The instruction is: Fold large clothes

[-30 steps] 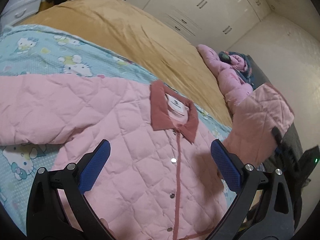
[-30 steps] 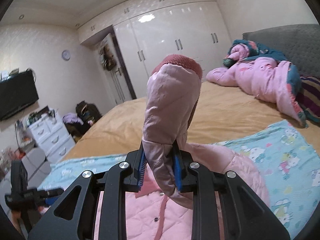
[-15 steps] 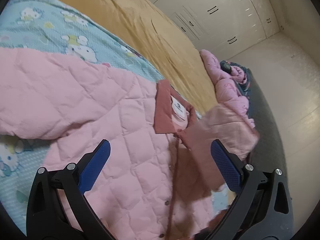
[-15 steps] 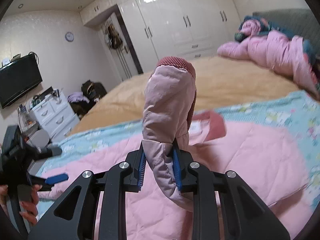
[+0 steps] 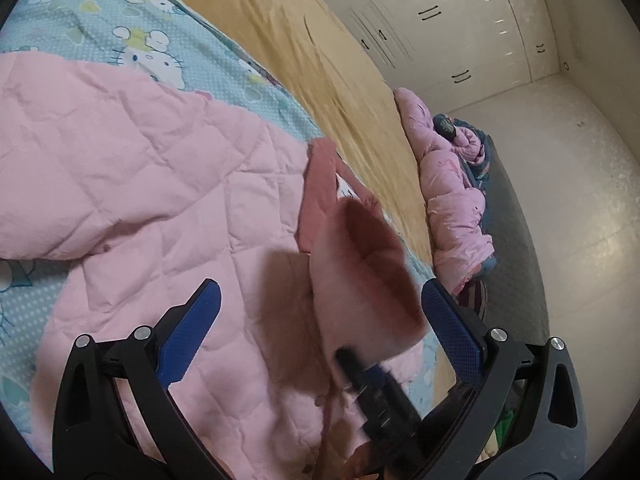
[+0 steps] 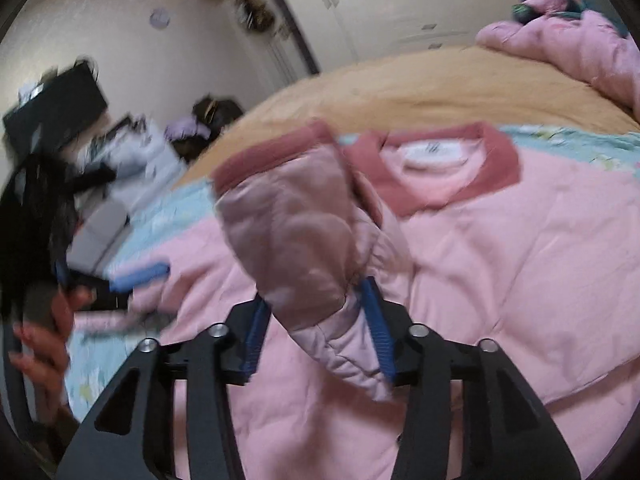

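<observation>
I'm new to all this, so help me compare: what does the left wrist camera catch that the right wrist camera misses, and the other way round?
Only the left view shows the Hello Kitty prints on the sheet and the wide-open left gripper up close.

Only the right view shows the TV, a wall clock, the drawers, and the hand holding the left gripper.

Both show the pink jacket on the bed, its collar, and the sleeve between the fingers of the right gripper, plus the wardrobe and the pink bedding.
</observation>
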The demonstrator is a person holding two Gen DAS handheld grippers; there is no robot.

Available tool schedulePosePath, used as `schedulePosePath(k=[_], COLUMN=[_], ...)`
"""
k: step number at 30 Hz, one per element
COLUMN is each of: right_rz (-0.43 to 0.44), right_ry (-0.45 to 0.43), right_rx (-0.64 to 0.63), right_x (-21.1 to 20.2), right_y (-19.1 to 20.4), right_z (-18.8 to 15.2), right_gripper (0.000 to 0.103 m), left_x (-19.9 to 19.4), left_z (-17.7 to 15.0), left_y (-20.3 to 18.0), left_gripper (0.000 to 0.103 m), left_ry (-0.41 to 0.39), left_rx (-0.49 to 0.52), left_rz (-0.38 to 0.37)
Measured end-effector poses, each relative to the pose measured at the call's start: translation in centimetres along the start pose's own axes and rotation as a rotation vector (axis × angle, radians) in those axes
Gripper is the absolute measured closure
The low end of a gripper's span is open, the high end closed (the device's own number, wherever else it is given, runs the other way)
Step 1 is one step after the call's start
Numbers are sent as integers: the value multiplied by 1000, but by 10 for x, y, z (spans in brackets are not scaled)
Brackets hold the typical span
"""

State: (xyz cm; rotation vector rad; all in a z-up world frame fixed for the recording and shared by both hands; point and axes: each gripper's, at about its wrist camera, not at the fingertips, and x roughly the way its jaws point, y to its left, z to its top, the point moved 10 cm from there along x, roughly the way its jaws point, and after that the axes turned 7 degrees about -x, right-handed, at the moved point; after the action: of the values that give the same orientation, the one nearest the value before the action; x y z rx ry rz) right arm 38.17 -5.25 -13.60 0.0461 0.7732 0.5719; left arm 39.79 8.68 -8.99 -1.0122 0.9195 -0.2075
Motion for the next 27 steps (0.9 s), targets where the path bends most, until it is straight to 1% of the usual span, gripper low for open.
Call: schedulePosePath(k=[2, 4, 5, 7, 10, 12, 15, 17, 18, 19, 20, 21, 22, 23, 24, 26, 27], right_rz=[21, 67, 103, 144, 138, 106, 85, 72, 66, 61, 51, 43, 33, 25, 10, -20, -40], right_ry=[48, 86, 96, 96, 61, 29, -30, -58, -70, -80, -94, -102, -113, -124, -135, -152, -162], right_rx=[-25, -19, -3, 29, 96, 147, 224, 267, 285, 300, 320, 330, 341, 350, 361, 379, 388], right_x=[6, 8, 5, -2, -15, -25, -40, -49, -51, -51, -56, -56, -57, -59, -62, -68, -72], right_y=[11, 20, 25, 26, 12, -7, -34, -51, -60, -68, -75, -80, -84, -89, -94, -106, -113], right_z=[-12, -21, -26, -32, -32, -25, -17, -12, -10, -6, -6, -5, -3, -1, 0, 1, 1], right_gripper=[40, 24, 23, 19, 17, 17, 18, 21, 22, 24, 25, 26, 26, 26, 27, 28, 29], left_x=[0, 6, 10, 21, 37, 43, 50, 54, 56, 60, 64, 67, 71, 75, 78, 77, 74], left_z=[2, 1, -1, -7, -17, -21, -26, -30, -32, -34, -36, -37, -39, -41, -42, -40, -38], left_y=[5, 13, 17, 27, 36, 43, 40, 34, 31, 29, 29, 30, 32, 34, 34, 29, 23], left_gripper=[9, 9, 9, 9, 9, 9, 10, 10, 13, 20, 25, 37, 54, 65, 79, 86, 93], left_ry=[2, 23, 38, 80, 129, 133, 145, 142, 141, 137, 134, 133, 132, 133, 133, 95, 72], left_rx=[-5, -12, -14, -23, -34, -28, -24, -1, 13, 30, 40, 46, 51, 54, 60, 98, 127], left_rz=[15, 37, 47, 72, 99, 122, 86, 73, 70, 78, 90, 98, 112, 124, 130, 138, 139])
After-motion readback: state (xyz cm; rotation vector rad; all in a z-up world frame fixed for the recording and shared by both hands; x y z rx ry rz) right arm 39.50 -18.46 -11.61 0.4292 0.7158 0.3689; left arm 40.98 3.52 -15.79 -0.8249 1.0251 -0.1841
